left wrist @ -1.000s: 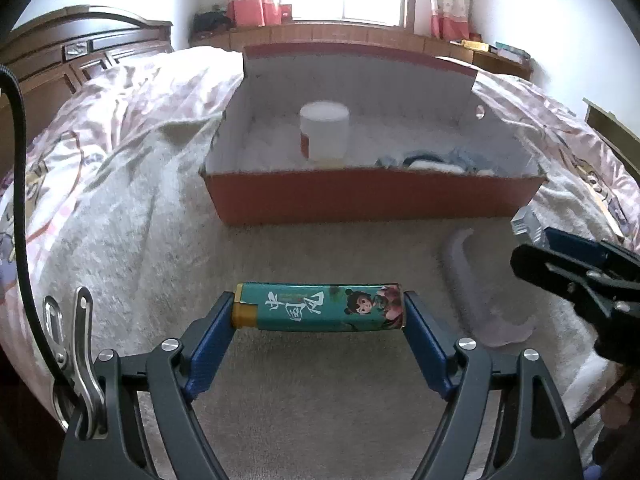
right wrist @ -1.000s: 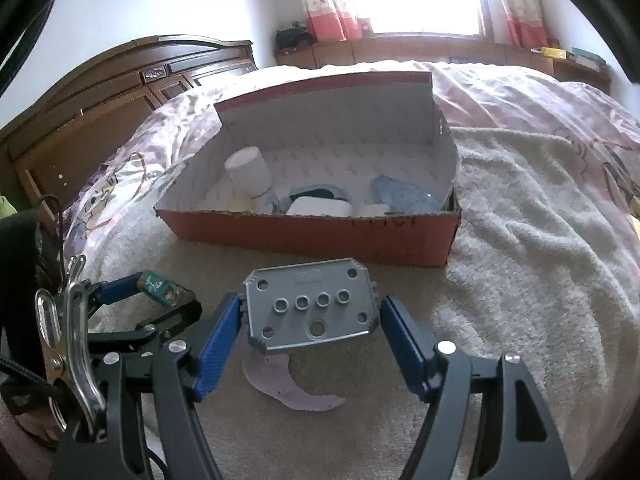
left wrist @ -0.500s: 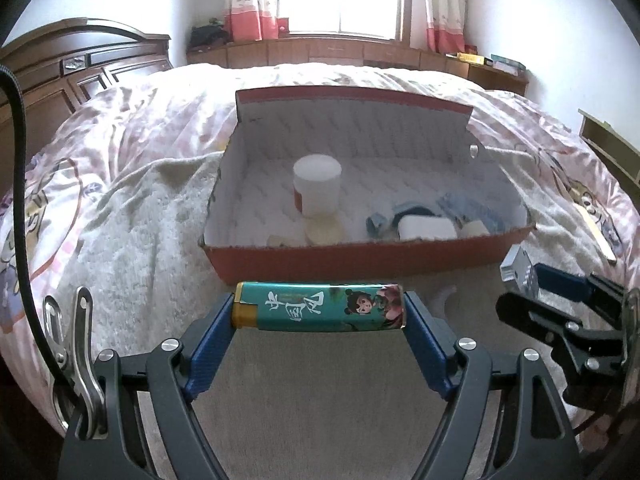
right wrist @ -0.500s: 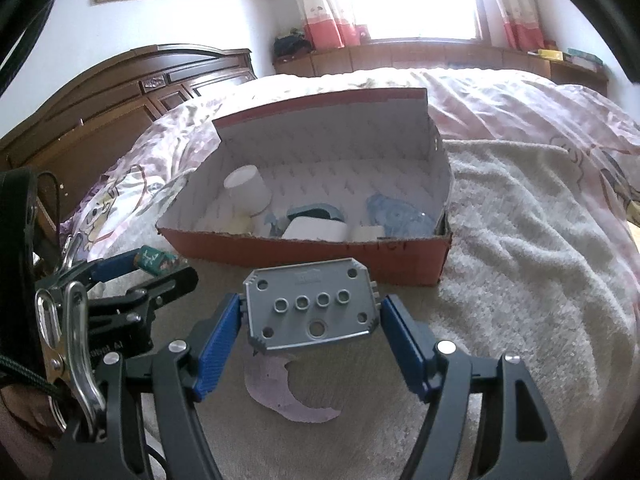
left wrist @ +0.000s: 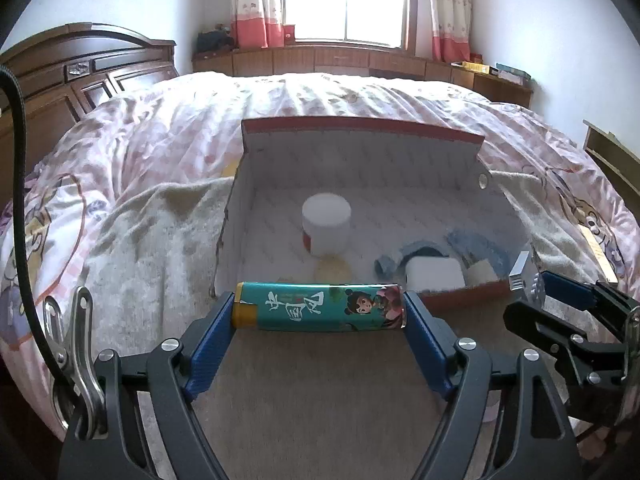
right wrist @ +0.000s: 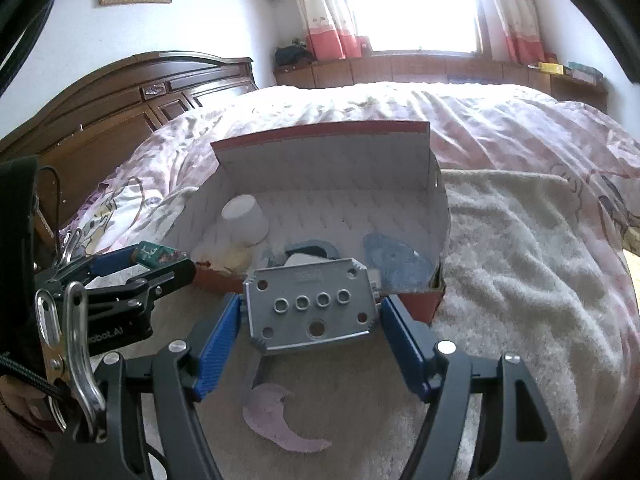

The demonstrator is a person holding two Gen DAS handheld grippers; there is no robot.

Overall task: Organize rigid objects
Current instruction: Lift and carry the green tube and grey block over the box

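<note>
My left gripper point(left wrist: 320, 312) is shut on a teal tube with a cartoon girl point(left wrist: 320, 307), held crosswise above the front edge of the red cardboard box point(left wrist: 360, 128). My right gripper point(right wrist: 311, 312) is shut on a grey metal plate with holes point(right wrist: 310, 307), held above the box's front wall point(right wrist: 416, 304). The left gripper and its tube also show in the right wrist view point(right wrist: 154, 256). The right gripper shows in the left wrist view point(left wrist: 536, 300), with the plate's edge point(left wrist: 520, 272).
Inside the box stand a white jar point(left wrist: 326, 228), a round yellow piece point(left wrist: 331, 269), a white block point(left wrist: 434, 274) and blue items point(left wrist: 476, 248). A lilac crescent piece point(right wrist: 280, 420) lies on the beige towel point(right wrist: 520, 260). The bed's dark headboard point(right wrist: 120, 100) is left.
Both grippers have risen and moved forward toward the box with their objects. More of the box's inside now shows; the crescent piece has stayed on the towel.
</note>
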